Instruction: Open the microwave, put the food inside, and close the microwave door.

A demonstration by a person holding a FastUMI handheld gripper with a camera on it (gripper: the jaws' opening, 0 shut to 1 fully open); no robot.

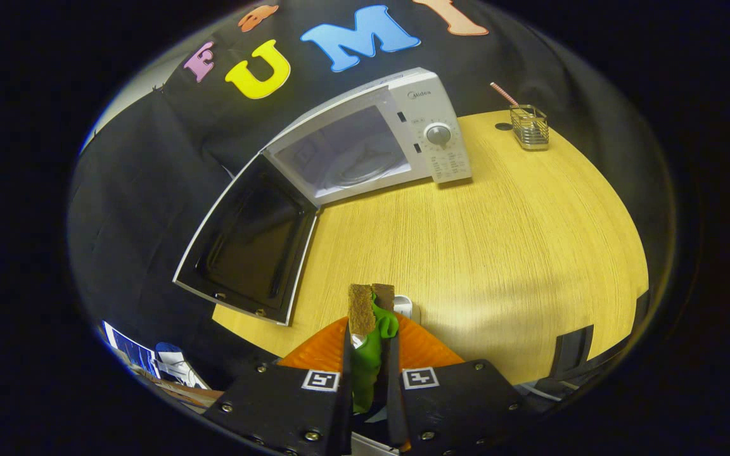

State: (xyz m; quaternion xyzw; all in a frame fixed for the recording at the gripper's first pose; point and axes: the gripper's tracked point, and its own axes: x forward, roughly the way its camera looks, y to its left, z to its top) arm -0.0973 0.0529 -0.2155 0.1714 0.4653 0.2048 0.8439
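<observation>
While tool (368, 354) grips green-filled sandwich (370, 316) (brown bread), microwave (365, 139) open.

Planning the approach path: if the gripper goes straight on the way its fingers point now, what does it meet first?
Probably nothing soon. The gripper, shut on the sandwich, points over bare table toward the microwave front, around the cavity's right edge. The open door hangs off to the side. Depth is unclear.
</observation>
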